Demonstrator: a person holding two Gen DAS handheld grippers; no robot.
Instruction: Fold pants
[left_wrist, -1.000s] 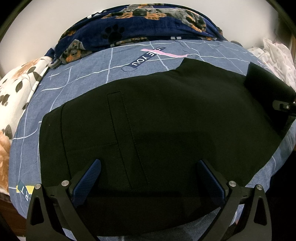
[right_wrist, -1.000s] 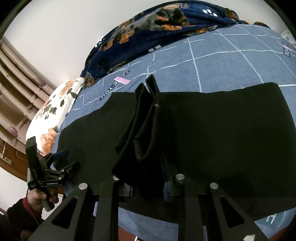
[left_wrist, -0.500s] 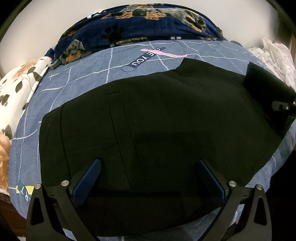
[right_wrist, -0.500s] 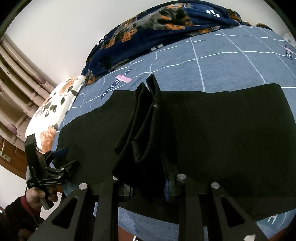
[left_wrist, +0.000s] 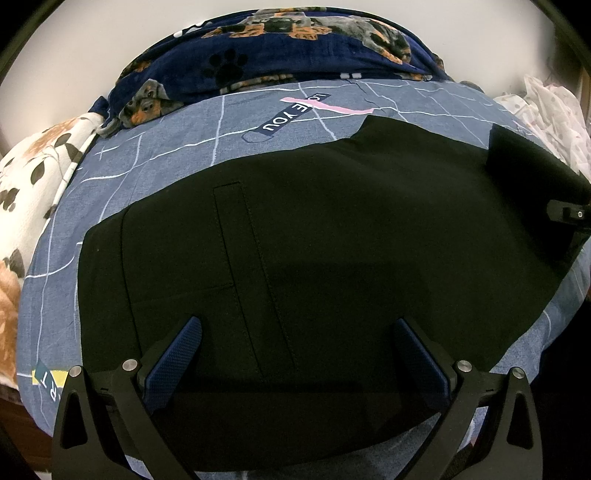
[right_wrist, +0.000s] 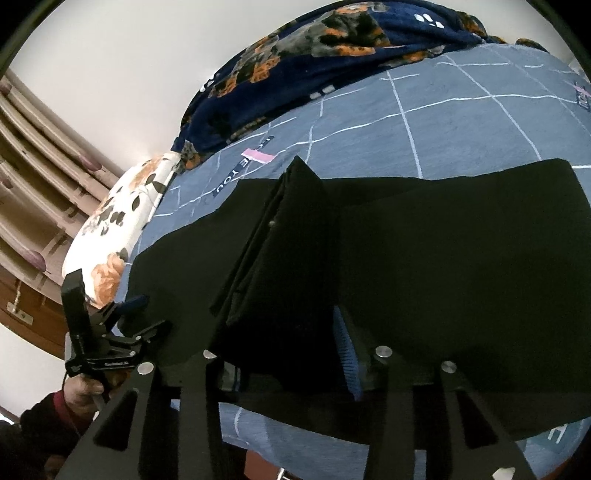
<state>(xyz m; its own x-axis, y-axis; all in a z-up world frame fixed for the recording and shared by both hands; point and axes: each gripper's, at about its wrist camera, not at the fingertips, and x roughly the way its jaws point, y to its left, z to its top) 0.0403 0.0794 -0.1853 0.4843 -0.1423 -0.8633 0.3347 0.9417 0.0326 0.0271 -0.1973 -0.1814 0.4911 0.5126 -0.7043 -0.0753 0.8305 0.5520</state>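
Note:
Black pants (left_wrist: 332, 229) lie flat across a blue-grey grid-patterned bedsheet (left_wrist: 177, 147). My left gripper (left_wrist: 295, 350) is open and empty, hovering over the near edge of the pants at their waist end. My right gripper (right_wrist: 291, 347) is shut on a bunched fold of the pants (right_wrist: 284, 251) and holds it lifted above the rest of the fabric (right_wrist: 461, 258). The left gripper also shows in the right wrist view (right_wrist: 122, 321), at the pants' left end. The right gripper's body shows at the right edge of the left wrist view (left_wrist: 569, 218).
A navy dog-print blanket (left_wrist: 280, 48) is piled at the back by the wall. A white floral pillow (left_wrist: 33, 170) lies at the left. White spotted cloth (left_wrist: 550, 107) sits at the right. A wooden headboard (right_wrist: 33, 177) stands at the left.
The right gripper has raised the pinched fold, which now stands higher and looms larger in its view. The left gripper has not moved.

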